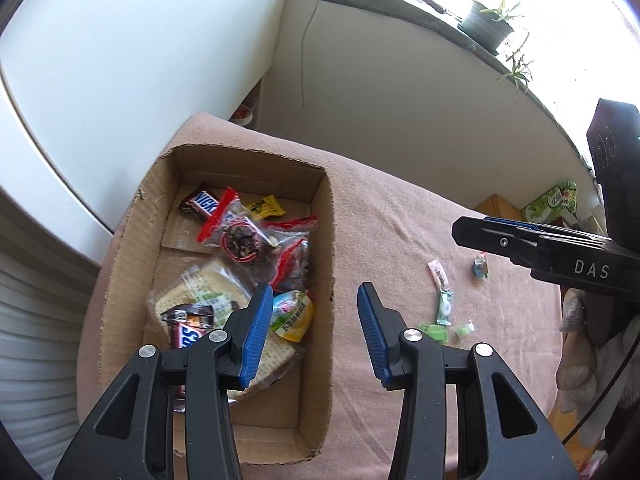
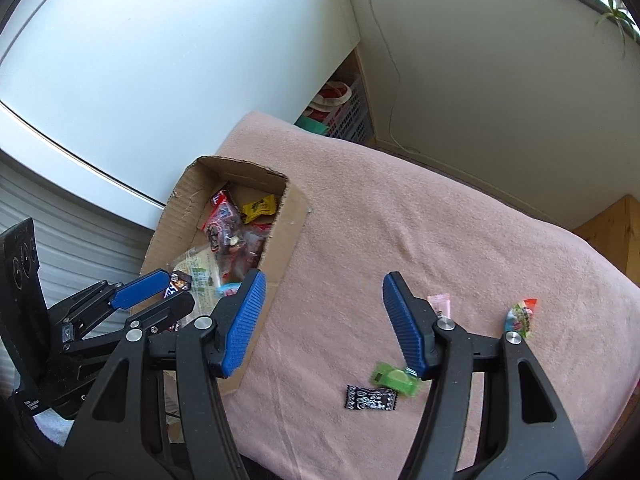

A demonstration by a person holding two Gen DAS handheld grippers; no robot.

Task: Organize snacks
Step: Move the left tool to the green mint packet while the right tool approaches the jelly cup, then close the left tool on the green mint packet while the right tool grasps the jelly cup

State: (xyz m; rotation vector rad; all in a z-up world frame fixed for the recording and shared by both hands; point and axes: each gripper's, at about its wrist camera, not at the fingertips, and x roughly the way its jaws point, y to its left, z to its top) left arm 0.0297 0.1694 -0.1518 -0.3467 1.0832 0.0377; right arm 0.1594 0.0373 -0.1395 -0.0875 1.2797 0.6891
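Note:
An open cardboard box (image 1: 328,240) sits on a pink cloth (image 1: 400,216) and holds several snacks, among them Snickers bars (image 1: 200,202), cracker packs (image 1: 208,284) and a yellow packet (image 1: 266,206). My left gripper (image 1: 314,292) is open and holds nothing. It straddles the box's right wall, with its left finger over the snacks. My right gripper (image 2: 325,280) is also open and holds nothing, above the cloth right of the box (image 2: 292,216). Loose on the cloth lie a green candy (image 2: 394,378), a black packet (image 2: 370,398), a pink candy (image 2: 440,304) and a colourful candy (image 2: 520,316).
A white cabinet (image 1: 140,60) stands behind the box. A windowsill with potted plants (image 1: 488,20) runs along the far wall. A crate (image 2: 348,116) sits on the floor past the cloth's far edge, and a green carton (image 1: 552,204) lies at the right. A gloved hand (image 1: 576,344) holds the right gripper.

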